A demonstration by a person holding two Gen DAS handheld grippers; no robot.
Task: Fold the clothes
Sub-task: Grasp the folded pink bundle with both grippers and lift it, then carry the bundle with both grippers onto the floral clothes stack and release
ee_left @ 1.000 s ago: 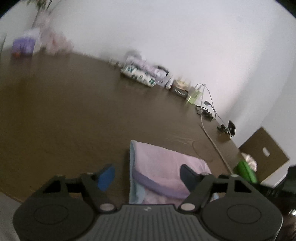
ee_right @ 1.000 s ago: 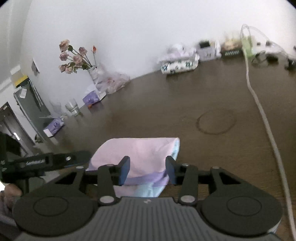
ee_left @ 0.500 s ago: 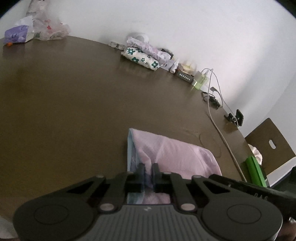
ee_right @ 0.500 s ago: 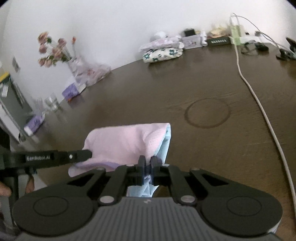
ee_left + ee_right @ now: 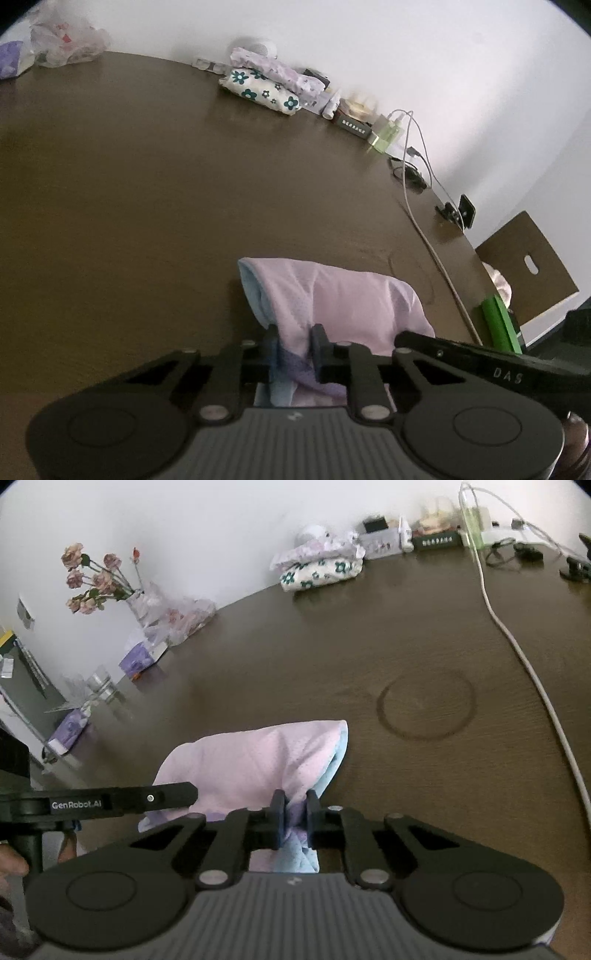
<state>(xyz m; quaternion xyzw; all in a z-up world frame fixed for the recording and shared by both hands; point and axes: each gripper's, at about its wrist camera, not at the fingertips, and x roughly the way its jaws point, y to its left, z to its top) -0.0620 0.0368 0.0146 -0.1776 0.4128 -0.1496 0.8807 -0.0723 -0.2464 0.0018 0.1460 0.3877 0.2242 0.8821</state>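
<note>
A pale pink mesh garment with light blue lining (image 5: 343,302) lies partly folded near the front edge of the dark brown wooden table (image 5: 147,203). The left gripper (image 5: 294,349) and right gripper (image 5: 294,818) each pinch its near hem. Judging by this, one fold remains; two folded floral garments (image 5: 317,563) sit by the wall.

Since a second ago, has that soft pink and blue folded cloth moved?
Yes. The pink and blue cloth, clamped by both grippers, has lifted at its near edge; its far tip stays beside the ring mark.

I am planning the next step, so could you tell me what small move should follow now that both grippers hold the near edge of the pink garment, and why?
Probably carry the near edge forward over the far half: the left gripper and right gripper are shut on the pink garment.
</note>
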